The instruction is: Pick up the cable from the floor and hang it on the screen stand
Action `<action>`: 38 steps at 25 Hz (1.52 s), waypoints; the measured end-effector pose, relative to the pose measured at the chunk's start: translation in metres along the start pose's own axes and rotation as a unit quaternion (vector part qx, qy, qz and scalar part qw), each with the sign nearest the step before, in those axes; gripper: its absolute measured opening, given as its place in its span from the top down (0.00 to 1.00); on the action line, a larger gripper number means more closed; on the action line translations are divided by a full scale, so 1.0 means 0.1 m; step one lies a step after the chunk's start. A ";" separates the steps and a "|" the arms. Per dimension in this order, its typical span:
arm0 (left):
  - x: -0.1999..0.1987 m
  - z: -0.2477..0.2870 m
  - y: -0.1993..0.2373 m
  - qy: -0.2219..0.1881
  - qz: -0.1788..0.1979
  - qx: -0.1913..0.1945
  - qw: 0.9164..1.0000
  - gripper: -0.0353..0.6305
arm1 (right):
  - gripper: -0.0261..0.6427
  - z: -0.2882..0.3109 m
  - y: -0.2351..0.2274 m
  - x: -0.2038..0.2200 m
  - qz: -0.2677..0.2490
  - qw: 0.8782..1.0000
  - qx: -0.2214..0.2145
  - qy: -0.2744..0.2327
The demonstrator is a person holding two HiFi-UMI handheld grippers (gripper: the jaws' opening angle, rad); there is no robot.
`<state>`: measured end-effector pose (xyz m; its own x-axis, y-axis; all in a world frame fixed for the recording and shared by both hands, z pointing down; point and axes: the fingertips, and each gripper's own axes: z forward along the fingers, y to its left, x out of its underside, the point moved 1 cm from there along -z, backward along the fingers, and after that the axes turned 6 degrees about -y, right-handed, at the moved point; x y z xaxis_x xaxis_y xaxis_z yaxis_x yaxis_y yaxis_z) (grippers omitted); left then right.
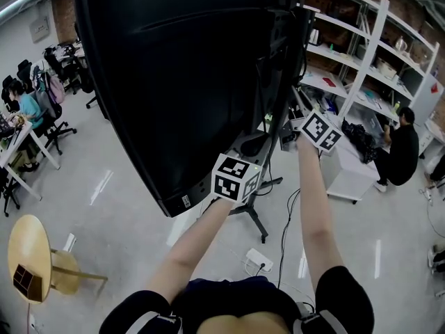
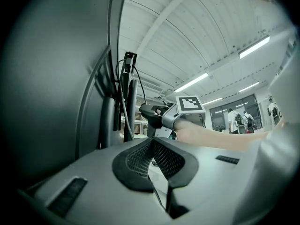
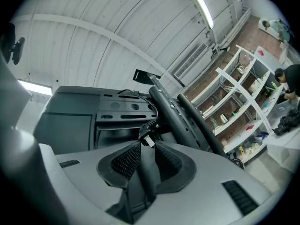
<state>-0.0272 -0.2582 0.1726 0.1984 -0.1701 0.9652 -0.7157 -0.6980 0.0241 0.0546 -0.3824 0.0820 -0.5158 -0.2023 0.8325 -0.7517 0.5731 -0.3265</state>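
The black cable is pinched in the jaws of the right gripper, and its plug end is seen poking out just past the jaw tips. It is held up behind the screen, close to the slanted posts of the screen stand; contact with them cannot be made out. The left gripper is held nearby, jaws pressed together at the tips, nothing seen between them. A power strip is seen on the floor below.

White shelving and a round wooden table on grey floor.
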 end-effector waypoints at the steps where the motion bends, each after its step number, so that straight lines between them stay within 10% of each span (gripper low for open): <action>1: 0.01 0.00 -0.01 0.001 0.000 0.001 1.000 0.94 | 0.81 -0.01 -0.02 0.01 0.000 1.000 0.003 0.001; 23: 0.21 -0.26 -0.26 0.013 -0.007 0.015 1.000 0.94 | 0.77 -0.94 0.22 0.36 -0.029 0.998 -0.041 0.037; 38: 0.68 -0.60 -0.70 0.043 -0.019 0.034 0.998 0.94 | 0.92 -2.28 0.62 0.93 -0.061 0.991 0.084 0.090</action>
<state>-0.0037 -0.1792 0.2520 0.1637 -0.0836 0.9830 -0.6617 -0.7483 0.0465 0.0535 -0.1846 0.2407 -0.3470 -0.1084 0.9316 -0.8694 0.4097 -0.2762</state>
